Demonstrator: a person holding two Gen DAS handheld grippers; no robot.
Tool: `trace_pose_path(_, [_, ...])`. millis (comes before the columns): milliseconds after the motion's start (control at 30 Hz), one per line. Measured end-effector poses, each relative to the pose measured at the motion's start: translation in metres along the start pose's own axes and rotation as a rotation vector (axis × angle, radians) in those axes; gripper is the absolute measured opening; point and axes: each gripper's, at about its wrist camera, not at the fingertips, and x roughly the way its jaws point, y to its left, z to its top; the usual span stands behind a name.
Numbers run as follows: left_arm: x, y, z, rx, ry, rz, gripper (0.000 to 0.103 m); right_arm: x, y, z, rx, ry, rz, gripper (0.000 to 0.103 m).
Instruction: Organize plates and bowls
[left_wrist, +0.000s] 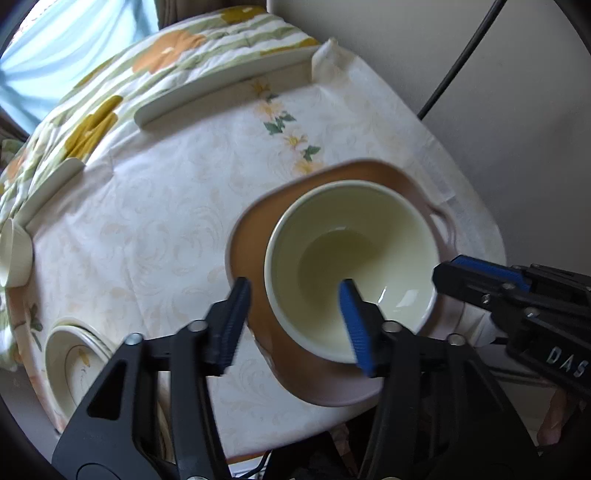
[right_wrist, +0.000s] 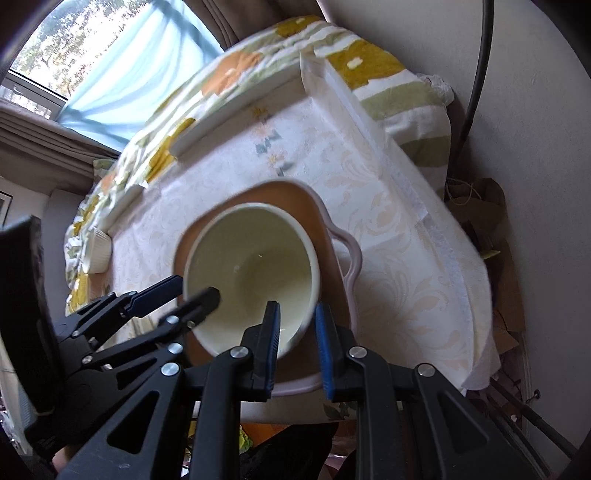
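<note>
A cream bowl (left_wrist: 354, 251) (right_wrist: 255, 273) stands in a brown plate with a pink rim and handles (left_wrist: 258, 236) (right_wrist: 306, 206) near the table's front right. My left gripper (left_wrist: 295, 325) (right_wrist: 192, 291) is open and straddles the bowl's near-left rim, one finger outside and one inside, with neither pad pressing on the wall. My right gripper (right_wrist: 297, 347) (left_wrist: 441, 275) is shut on the bowl's right rim, with one pad inside and one outside.
A stack of floral plates (left_wrist: 74, 362) sits at the front left and a small ribbed white dish (left_wrist: 14, 254) (right_wrist: 98, 254) at the left edge. White strips (left_wrist: 221, 88) line the far edge of the tablecloth (left_wrist: 166, 206). A wall and a black cable (left_wrist: 454, 62) stand close on the right.
</note>
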Motion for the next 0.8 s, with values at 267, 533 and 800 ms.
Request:
trace_pose_path(267, [-0.065,0.033,-0.009,-0.162,-0.138,-0.007,0.057,-0.04,0.026,0.025,-0.146,-0.089,0.073,0.018])
trace_pose_path(533, [-0.145,0.126,-0.05,-0.51,-0.338,0.078,0.086,-0.023,0.132,0.057,-0.474,-0.079,0.234,0.019])
trace_pose_path(800, [-0.172,0.256,-0.09,-0.825,-0.469,0.19,0.103,0.018,0.25,0.078,-0.628,-0.072,0.383,0.102])
